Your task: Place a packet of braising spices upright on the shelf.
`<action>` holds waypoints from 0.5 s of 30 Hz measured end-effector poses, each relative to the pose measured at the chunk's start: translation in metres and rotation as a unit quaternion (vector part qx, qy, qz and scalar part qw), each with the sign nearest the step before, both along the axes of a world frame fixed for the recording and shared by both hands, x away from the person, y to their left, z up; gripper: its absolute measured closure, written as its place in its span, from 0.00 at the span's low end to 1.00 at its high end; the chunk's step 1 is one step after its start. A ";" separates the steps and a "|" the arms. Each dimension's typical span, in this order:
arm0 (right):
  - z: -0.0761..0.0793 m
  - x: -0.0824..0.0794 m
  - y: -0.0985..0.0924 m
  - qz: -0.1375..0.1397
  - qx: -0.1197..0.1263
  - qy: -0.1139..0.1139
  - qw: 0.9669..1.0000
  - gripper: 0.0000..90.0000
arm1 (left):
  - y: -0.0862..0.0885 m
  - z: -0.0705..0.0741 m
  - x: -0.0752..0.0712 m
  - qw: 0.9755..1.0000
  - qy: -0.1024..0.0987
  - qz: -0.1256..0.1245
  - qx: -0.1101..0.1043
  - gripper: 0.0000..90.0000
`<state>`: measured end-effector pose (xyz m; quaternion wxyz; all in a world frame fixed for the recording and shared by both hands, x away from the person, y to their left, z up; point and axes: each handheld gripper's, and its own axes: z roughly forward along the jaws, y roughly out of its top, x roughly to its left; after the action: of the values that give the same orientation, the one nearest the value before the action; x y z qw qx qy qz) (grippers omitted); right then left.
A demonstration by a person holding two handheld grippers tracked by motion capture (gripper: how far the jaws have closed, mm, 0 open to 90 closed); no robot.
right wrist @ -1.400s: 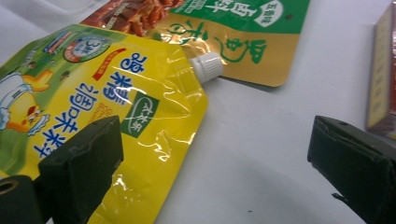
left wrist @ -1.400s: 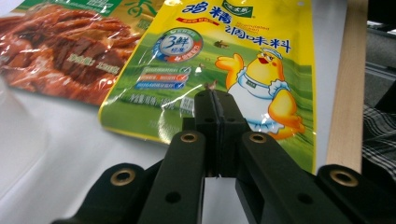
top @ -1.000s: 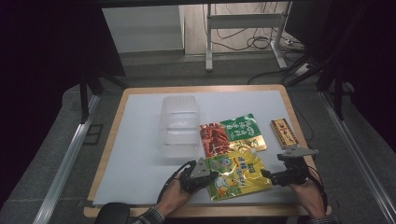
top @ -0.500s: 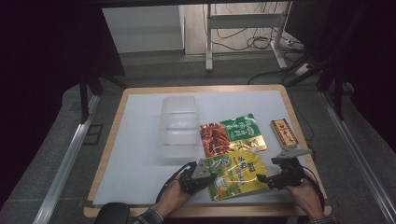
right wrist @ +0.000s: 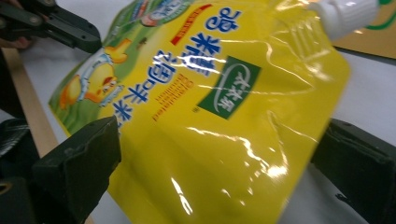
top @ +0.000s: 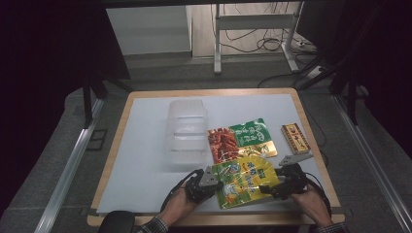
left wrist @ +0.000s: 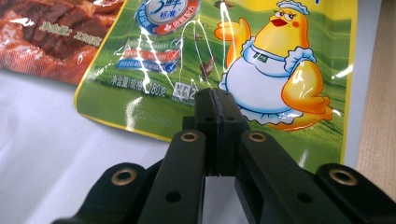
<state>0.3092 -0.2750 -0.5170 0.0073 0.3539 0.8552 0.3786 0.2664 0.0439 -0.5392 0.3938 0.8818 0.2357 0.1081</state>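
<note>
Since a second ago, the right gripper (top: pixel 268 189) has slid leftward along the near edge of the table (top: pixel 145 160), closing in on the yellow pouch (top: pixel 243 178); the pouch and the left gripper (top: pixel 217 185) have barely shifted. Both forearms come in from the near side, hands low and wrapped around the tools, each pointing inward toward the pouch between them.

Seen from its own camera, the left gripper (left wrist: pixel 217 100) has its jaws pressed together, tips against the green lower edge of the pouch (left wrist: pixel 243 70); whether they pinch the film I cannot tell. The right gripper (right wrist: pixel 219 154) has its jaws spread wide, one on each side of the pouch's yellow body (right wrist: pixel 219 102), which bulges up between them with its white cap (right wrist: pixel 348 14) at the far end.

The pouch lies near the front of the table, overlapping a green-and-red packet (top: pixel 242 138). A clear plastic box (top: pixel 187 131) stands just left of that packet, and a small red box (top: pixel 295 137) lies to the right.
</note>
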 end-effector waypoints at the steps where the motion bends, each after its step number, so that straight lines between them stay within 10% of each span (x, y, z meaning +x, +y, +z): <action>1: -0.001 0.001 0.001 0.002 0.006 0.005 1.000 0.04 | 0.000 0.000 0.000 1.000 0.001 0.002 -0.004 1.00; 15: 0.007 0.005 0.016 0.003 0.035 0.028 0.999 0.04 | 0.002 0.000 0.001 1.000 0.002 -0.005 -0.004 1.00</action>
<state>0.3144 -0.2588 -0.5098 -0.0301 0.3613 0.8425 0.3983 0.2678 0.0463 -0.5387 0.3977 0.8816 0.2322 0.1031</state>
